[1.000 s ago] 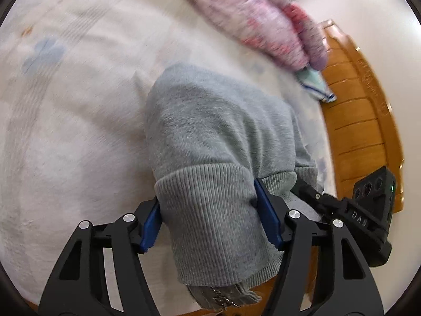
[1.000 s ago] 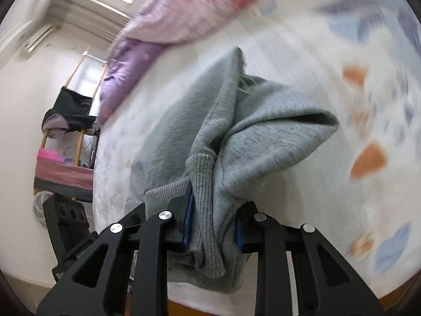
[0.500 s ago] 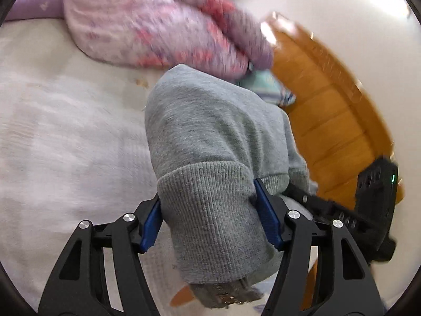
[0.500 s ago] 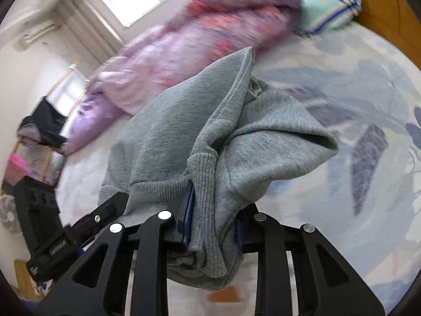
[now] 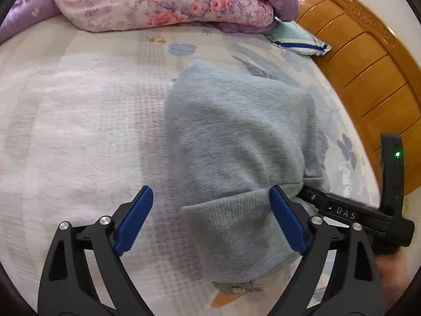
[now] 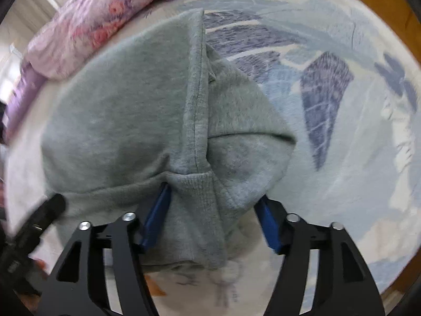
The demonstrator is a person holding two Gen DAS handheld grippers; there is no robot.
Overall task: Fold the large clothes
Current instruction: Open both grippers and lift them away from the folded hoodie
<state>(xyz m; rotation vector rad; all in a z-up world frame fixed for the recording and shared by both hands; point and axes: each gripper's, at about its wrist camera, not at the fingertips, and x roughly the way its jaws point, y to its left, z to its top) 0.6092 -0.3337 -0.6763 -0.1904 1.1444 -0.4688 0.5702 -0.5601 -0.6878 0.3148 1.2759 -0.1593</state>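
A grey sweatshirt (image 5: 236, 137) lies bunched and folded on the bed sheet (image 5: 65, 121). My left gripper (image 5: 210, 223) is open, its blue pads wide apart; the ribbed hem (image 5: 236, 221) lies between them, against the right pad only. In the right wrist view the sweatshirt (image 6: 126, 115) fills the middle, with a seam running down it. My right gripper (image 6: 213, 218) is open, its pads spread on either side of the ribbed cuff (image 6: 197, 197). The right gripper's body also shows in the left wrist view (image 5: 368, 210), close beside the garment.
A pink floral quilt (image 5: 158, 2) is heaped along the far side of the bed. A striped teal pillow (image 5: 300, 39) lies by the wooden headboard (image 5: 368, 60) on the right. The sheet stretches out to the left of the sweatshirt.
Both grippers held the sweatshirt up and carried it across the bed. It now rests on the sheet and both grippers have opened, releasing the fabric.
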